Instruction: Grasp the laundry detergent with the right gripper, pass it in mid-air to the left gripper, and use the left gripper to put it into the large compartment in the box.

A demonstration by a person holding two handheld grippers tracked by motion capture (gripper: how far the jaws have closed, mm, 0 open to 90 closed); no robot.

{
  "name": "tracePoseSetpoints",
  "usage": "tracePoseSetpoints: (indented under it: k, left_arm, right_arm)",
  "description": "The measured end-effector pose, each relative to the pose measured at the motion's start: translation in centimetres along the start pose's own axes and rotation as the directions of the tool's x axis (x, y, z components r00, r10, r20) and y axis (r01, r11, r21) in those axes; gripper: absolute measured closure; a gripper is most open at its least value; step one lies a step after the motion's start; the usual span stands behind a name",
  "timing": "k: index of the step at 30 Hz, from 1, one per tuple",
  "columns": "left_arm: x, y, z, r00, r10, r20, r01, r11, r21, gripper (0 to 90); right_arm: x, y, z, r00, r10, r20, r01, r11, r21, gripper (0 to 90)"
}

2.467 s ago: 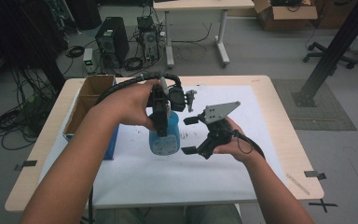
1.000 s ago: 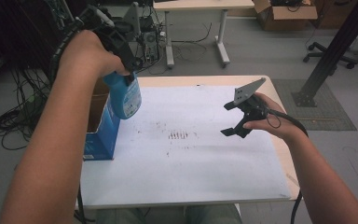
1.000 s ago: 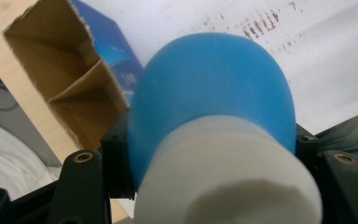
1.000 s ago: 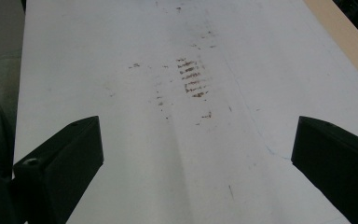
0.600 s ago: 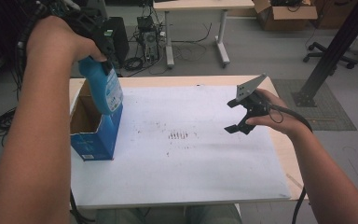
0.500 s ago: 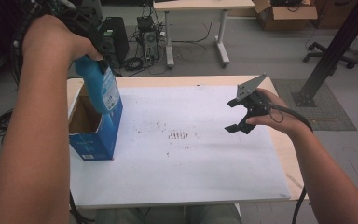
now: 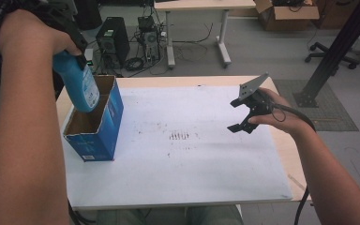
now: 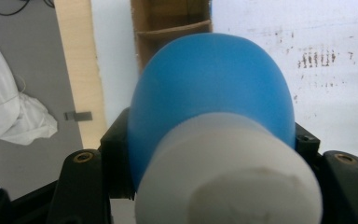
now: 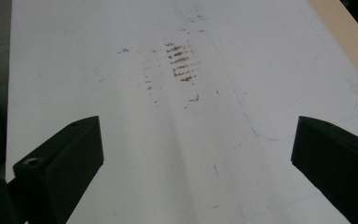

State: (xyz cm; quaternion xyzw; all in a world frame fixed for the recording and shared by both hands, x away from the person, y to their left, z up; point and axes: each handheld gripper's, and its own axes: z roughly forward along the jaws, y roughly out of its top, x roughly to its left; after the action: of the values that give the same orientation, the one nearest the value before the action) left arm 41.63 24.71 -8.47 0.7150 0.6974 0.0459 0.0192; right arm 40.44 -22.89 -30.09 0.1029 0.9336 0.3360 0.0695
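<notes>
The blue bottle point(image 7: 78, 84) hangs in the air over the open top of the blue cardboard box point(image 7: 102, 125), its lower end dipping just inside the box's mouth, tilted a little with its top toward the person's side. In the left gripper view the bottle point(image 8: 214, 88) has a white cap point(image 8: 228, 172) nearest the camera and a rounded blue body beyond it, with the brown inside of the box point(image 8: 170, 23) behind. The left gripper point(image 7: 72, 44) is clamped on the bottle's upper part, its black jaws pressing on either side of the blue body just past the cap. The box stands upright at the left end of the white sheet point(image 7: 192, 178) that covers the wooden table point(image 7: 288, 154), close to the table's left edge. Near the sheet's middle lies a small patch of dark brown marks point(image 7: 180, 136). The right gripper point(image 7: 244, 115) is held above the right part of the sheet, well apart from bottle and box; its jaws stand wide apart with nothing between them, pointing down at the marked sheet point(image 9: 182, 140).
</notes>
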Motion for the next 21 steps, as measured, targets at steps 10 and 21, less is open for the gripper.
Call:
tracePoseSetpoints:
  k: [10, 21]
  left_arm:
    - [1.5, -0.1, 0.6, 0.9997, -0.024, 0.004, 0.024, 0.9997, 0.004, 38.0]
    - [2.6, -0.1, 3.7, 0.9989, -0.038, 0.029, 0.037, 0.9989, 0.029, 38.0]
  right_arm:
    - [-0.1, 0.1, 0.0, 1.0000, 0.004, 0.001, -0.004, 1.000, 0.006, 2.4]
    - [0.0, 0.2, 0.0, 1.0000, 0.005, 0.002, -0.005, 1.000, 0.012, 2.6]
